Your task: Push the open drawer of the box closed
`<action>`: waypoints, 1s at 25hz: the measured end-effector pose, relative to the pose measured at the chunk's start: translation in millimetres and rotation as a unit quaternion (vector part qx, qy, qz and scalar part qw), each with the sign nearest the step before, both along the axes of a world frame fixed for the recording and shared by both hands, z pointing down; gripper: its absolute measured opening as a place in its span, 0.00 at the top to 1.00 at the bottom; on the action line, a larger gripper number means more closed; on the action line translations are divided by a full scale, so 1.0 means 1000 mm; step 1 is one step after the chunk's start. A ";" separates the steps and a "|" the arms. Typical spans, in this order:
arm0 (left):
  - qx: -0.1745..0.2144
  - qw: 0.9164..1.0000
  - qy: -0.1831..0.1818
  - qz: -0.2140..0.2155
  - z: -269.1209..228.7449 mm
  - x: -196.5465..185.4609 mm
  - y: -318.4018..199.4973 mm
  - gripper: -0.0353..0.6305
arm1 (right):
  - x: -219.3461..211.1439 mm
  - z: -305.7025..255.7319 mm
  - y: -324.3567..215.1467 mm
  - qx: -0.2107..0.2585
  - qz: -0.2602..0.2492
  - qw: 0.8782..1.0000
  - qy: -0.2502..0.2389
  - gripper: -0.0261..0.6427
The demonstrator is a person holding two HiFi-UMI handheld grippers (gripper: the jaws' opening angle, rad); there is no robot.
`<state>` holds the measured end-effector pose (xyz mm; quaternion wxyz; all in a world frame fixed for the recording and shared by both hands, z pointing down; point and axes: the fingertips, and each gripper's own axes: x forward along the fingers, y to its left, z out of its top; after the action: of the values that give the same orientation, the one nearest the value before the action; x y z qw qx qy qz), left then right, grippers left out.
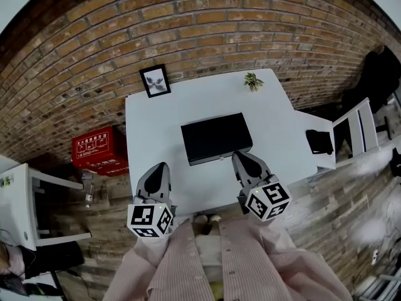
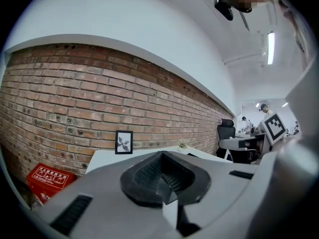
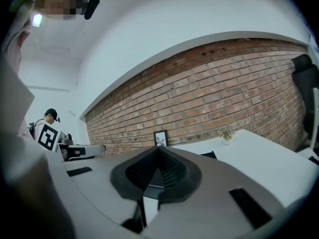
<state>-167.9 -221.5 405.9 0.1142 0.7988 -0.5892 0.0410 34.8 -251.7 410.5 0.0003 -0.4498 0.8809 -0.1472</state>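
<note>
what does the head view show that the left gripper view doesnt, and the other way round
Only the head view: the left gripper seen from above, with its marker cube, and the person's striped shirt. Only the left gripper view: the ceiling strip light and people far off at desks. Both: the brick wall, the framed picture, the red box and the white table.

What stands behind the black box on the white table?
Nearer the brick wall, a framed picture stands back left and a small potted plant back right, both apart from the black box. The box's rear face is hidden.
</note>
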 end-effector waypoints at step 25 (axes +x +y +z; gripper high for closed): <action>0.034 0.999 -0.028 -0.015 -0.026 -0.015 0.006 0.95 | 0.024 -0.026 0.003 0.037 0.020 0.999 -0.001 0.96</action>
<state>-183.2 -215.8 379.7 0.0709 0.7919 -0.6051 0.0419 58.8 -248.6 384.4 0.0210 -0.4672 0.8765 -0.1145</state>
